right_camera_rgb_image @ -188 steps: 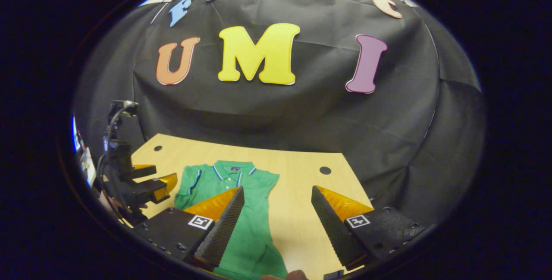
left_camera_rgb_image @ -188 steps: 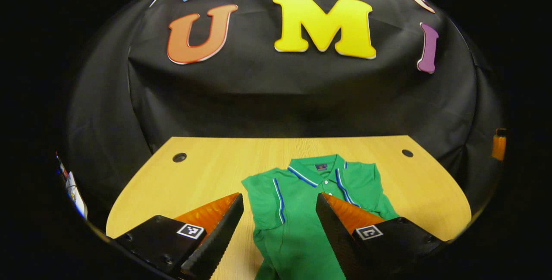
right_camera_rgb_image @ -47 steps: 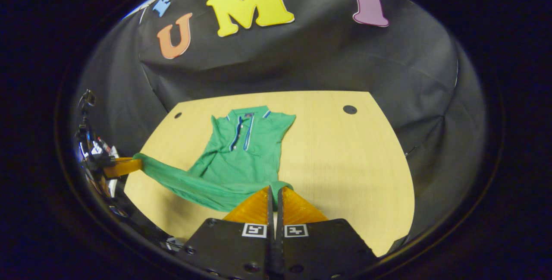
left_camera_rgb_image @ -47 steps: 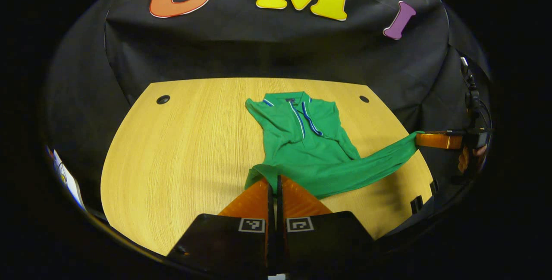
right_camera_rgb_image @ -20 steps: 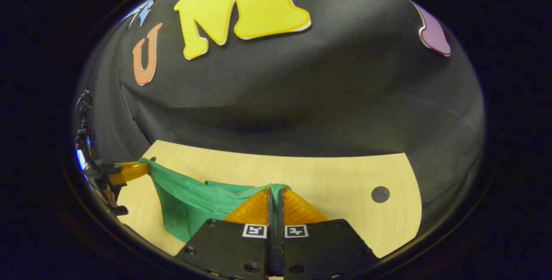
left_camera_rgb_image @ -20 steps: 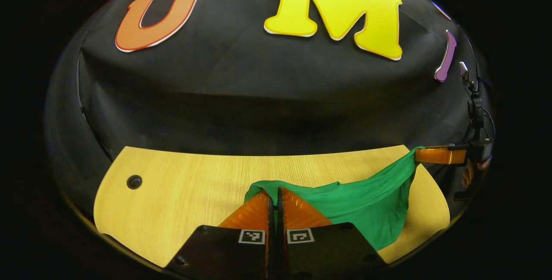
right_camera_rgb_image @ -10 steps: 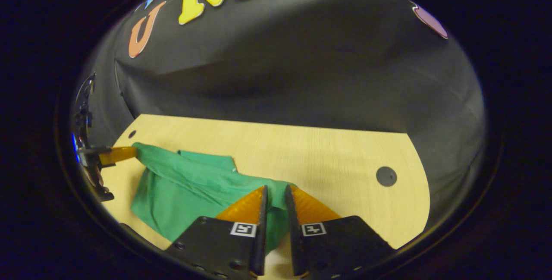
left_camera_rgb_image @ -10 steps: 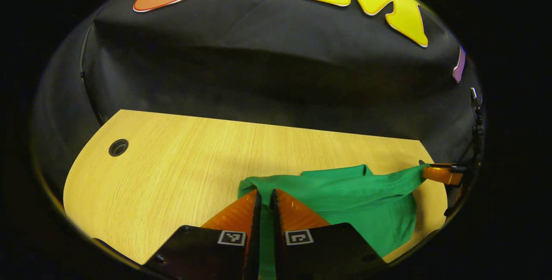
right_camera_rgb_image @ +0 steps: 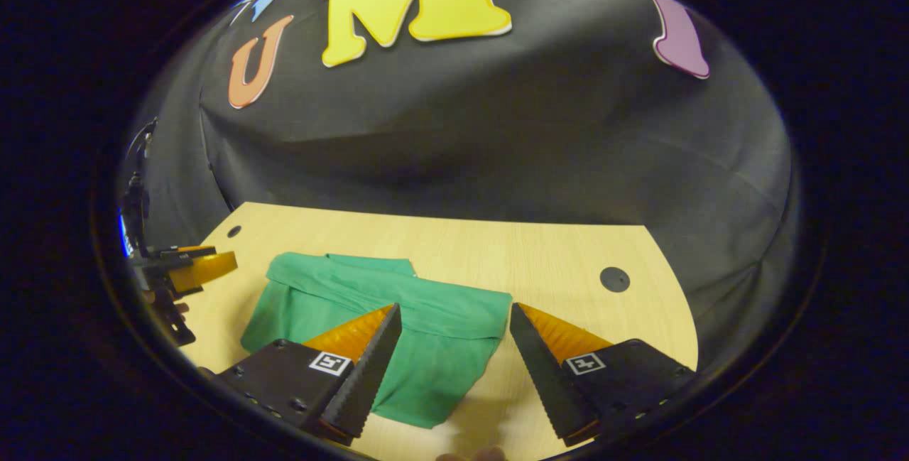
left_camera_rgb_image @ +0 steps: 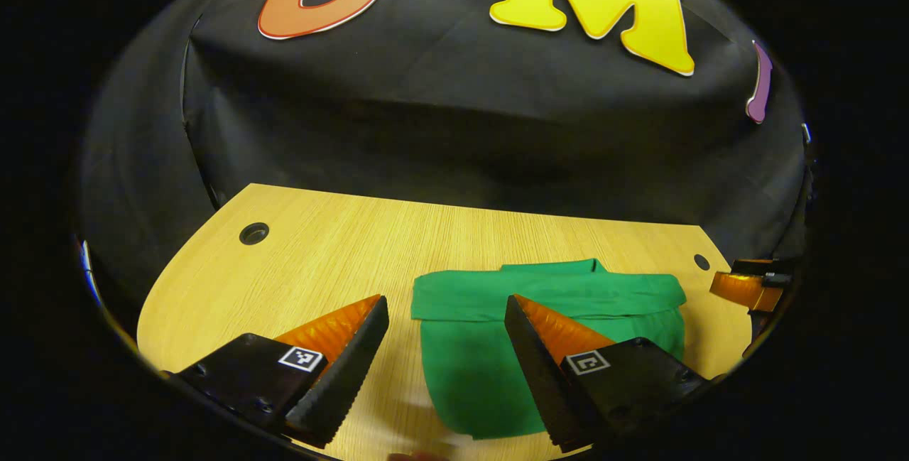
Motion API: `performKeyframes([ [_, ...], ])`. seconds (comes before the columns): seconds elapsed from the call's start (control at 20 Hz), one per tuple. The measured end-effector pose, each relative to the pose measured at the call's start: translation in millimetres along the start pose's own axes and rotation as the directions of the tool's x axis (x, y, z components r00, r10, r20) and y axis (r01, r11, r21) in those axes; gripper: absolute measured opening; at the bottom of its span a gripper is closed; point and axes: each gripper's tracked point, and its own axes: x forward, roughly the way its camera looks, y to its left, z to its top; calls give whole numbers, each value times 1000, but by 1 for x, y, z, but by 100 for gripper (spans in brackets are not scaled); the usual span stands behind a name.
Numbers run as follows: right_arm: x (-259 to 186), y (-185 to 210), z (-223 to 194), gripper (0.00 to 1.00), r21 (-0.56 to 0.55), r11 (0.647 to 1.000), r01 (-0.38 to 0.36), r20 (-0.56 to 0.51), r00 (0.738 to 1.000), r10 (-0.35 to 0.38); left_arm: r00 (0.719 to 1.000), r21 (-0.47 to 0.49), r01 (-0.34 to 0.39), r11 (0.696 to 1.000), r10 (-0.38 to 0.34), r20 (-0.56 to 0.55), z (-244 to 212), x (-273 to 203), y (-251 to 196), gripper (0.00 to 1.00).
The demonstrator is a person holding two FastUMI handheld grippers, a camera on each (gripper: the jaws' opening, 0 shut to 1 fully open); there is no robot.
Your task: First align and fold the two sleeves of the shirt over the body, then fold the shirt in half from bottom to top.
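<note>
My left gripper (left_camera_rgb_image: pixel 446 319) hangs released just above the near edge of the light wooden table (left_camera_rgb_image: pixel 319 262), its two fingers spread wide and holding nothing. The green folded shirt (left_camera_rgb_image: pixel 547 326) lies flat on the table between and just beyond those fingers, reaching out toward the table's right side; my right-hand finger (left_camera_rgb_image: pixel 529 347) covers part of its near half. My right gripper (right_camera_rgb_image: pixel 454 337) is likewise let go, fingers wide apart and empty, low over the near edge. In the right gripper view the shirt (right_camera_rgb_image: pixel 383 326) sits ahead and to the left, partly behind my left-hand finger (right_camera_rgb_image: pixel 369 361), with its right edge between the two fingers.

The shirt is doubled over: a folded band of cloth runs across its far part, and a small tab of fabric sticks out past the far edge. Nothing lies on top of it.

Farther off, in the left gripper view, the other gripper's tip (left_camera_rgb_image: pixel 746 287) shows at the table's right edge, apart from the shirt. Two round dark cable holes (left_camera_rgb_image: pixel 254 233) sit near the table's far corners. The black cloth wall (left_camera_rgb_image: pixel 454 127) stands behind the far edge.
</note>
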Motion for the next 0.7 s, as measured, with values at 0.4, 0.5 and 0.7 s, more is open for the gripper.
performKeyframes([
  [0.4,-133,47,34,95,-52,999,-3,153,988,11,957,100,-62,993,31,290,90,-148,-8,100],
  [0.5,-173,51,53,92,-51,999,11,229,973,1,926,117,-60,991,12,378,114,-191,-19,100],
  [0.7,-252,67,74,96,-18,999,33,351,936,-25,884,81,-11,997,-28,467,129,-270,-47,100],
])
